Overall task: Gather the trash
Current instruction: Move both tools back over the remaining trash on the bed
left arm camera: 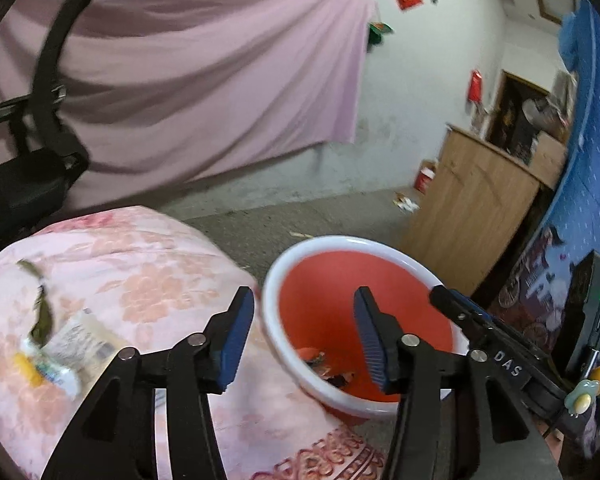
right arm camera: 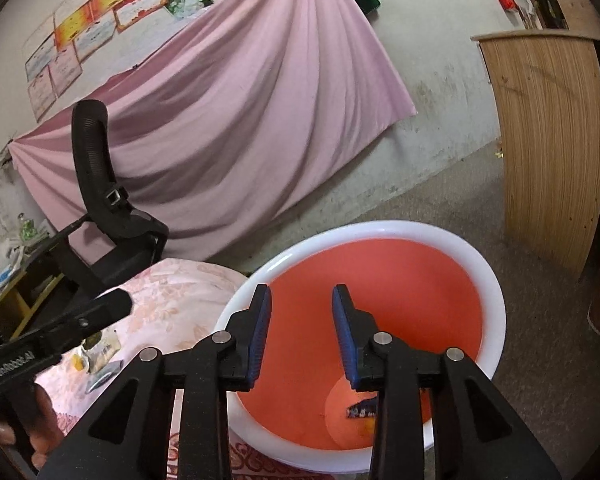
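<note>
A red basin with a white rim (left arm camera: 284, 280) (right arm camera: 496, 296) stands on the floor beside a pink floral bedcover (left arm camera: 140, 264) (right arm camera: 172, 292). Small trash pieces (left arm camera: 326, 366) lie in its bottom; a dark wrapper (right arm camera: 360, 410) shows there too. On the bedcover lie a crumpled white and yellow wrapper (left arm camera: 60, 350) and a dark peel strip (left arm camera: 42, 312); they also show in the right wrist view (right arm camera: 98, 350). My left gripper (left arm camera: 304, 338) is open and empty over the basin's near-left rim. My right gripper (right arm camera: 302, 338) is open and empty above the basin.
A black office chair (right arm camera: 108, 216) stands behind the bed against a hanging pink sheet (left arm camera: 204, 80). A wooden cabinet (left arm camera: 472, 204) (right arm camera: 552, 140) stands at the right. Litter (left arm camera: 406, 202) lies on the grey floor by the cabinet.
</note>
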{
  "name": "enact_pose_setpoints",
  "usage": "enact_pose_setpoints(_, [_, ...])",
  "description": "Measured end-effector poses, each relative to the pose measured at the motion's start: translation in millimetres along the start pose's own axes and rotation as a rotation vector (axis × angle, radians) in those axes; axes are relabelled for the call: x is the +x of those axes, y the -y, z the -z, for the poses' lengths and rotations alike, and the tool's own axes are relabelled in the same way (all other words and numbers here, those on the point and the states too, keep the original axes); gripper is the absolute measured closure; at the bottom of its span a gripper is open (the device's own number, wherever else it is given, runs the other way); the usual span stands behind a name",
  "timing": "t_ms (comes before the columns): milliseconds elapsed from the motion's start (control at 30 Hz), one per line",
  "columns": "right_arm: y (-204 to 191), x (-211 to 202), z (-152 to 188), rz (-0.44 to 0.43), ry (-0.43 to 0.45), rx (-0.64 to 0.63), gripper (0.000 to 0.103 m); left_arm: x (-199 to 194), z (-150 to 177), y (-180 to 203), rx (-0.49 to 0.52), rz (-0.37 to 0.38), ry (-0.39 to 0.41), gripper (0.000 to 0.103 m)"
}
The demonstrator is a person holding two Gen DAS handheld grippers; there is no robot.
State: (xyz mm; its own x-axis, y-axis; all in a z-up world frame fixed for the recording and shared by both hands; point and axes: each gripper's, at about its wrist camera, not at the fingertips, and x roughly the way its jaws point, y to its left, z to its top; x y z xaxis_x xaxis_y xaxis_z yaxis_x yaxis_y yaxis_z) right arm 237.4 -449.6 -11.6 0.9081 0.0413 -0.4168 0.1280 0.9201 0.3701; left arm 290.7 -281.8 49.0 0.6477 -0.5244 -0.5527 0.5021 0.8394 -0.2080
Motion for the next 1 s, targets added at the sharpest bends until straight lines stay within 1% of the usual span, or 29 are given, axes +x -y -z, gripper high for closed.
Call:
enact_pose_setpoints(67, [-6.8,-4.5,-1.9,-0.01,0.026,-0.008,0.071,-13.1,1.9,-12.7,-0.031,-0.023,0.031,0.053])
enact_pose_setpoints(133, [-16.6,-11.0,-3.7,-0.02,0.064,-0.026,0.061,-28.5,4.0,-24.5,-0.064,-0.054,0.069,0.048])
enact_pose_setpoints(167, [-22.3,-14.8,-4.4,-0.028,0.086,-0.037,0.058,-35.7,5.8,-29.8,-0.076,-0.069,0.085,0.046])
enact_pose_setpoints(200, [-29.0,-18.0,-5.3,-0.037,0.106,-0.049,0.054,-45.4,8.0,-37.3,-0.094,-0.088,0.108,0.043])
enact_pose_setpoints(267, [-40.6,-23.9,-6.5,-0.055,0.141,-0.072,0.052,-65.0,12.6,-52.3,-0.131,-0.12,0.153,0.031])
enact_pose_setpoints(300, [-45.3,-25.3,-6.8,-0.062,0.152,-0.08,0.051,-72.2,14.2,-58.3,-0.145,-0.133,0.174,0.018])
enact_pose_setpoints(333, [-51.8,-28.0,-6.7,-0.071,0.169,-0.09,0.045,-83.1,17.2,-64.7,-0.16,-0.155,0.209,0.009])
enact_pose_setpoints(367, [-57.8,-30.8,-6.2,-0.082,0.187,-0.097,0.04,-94.3,20.6,-70.3,-0.173,-0.18,0.246,0.006])
enact_pose_setpoints(400, [-62.6,-33.1,-5.6,-0.092,0.204,-0.102,0.029,-103.0,23.5,-75.4,-0.181,-0.198,0.274,0.003])
enact_pose_setpoints(433, [-69.3,-36.2,-5.0,-0.104,0.226,-0.107,0.022,-111.8,26.8,-80.9,-0.19,-0.217,0.297,0.003])
enact_pose_setpoints(500, [-80.6,-40.2,-4.6,-0.127,0.25,-0.113,0.018,-129.5,33.6,-91.8,-0.207,-0.253,0.329,0.002])
enact_pose_setpoints(533, [-87.6,-42.5,-4.0,-0.141,0.261,-0.118,0.012,-139.1,37.8,-97.5,-0.213,-0.273,0.347,0.002])
enact_pose_setpoints(567, [-93.4,-44.9,-2.7,-0.149,0.276,-0.124,0.002,-148.1,42.1,-103.3,-0.216,-0.29,0.365,0.002])
enact_pose_setpoints(600, [-102.1,-48.4,-0.9,-0.157,0.304,-0.138,0.0,-154.8,45.9,-107.6,-0.218,-0.305,0.378,0.002])
enact_pose_setpoints(700, [-122.4,-52.2,3.0,-0.183,0.338,-0.182,0.0,-177.4,59.7,-118.6,-0.223,-0.358,0.426,0.002])
enact_pose_setpoints(800, [-138.4,-55.2,7.9,-0.2,0.371,-0.219,0.0,-190.2,67.7,-127.0,-0.219,-0.394,0.464,0.002])
enact_pose_setpoints(1000, [-166.2,-61.5,21.0,-0.224,0.437,-0.307,0.0,-205.8,80.9,-141.3,-0.209,-0.437,0.52,0.002])
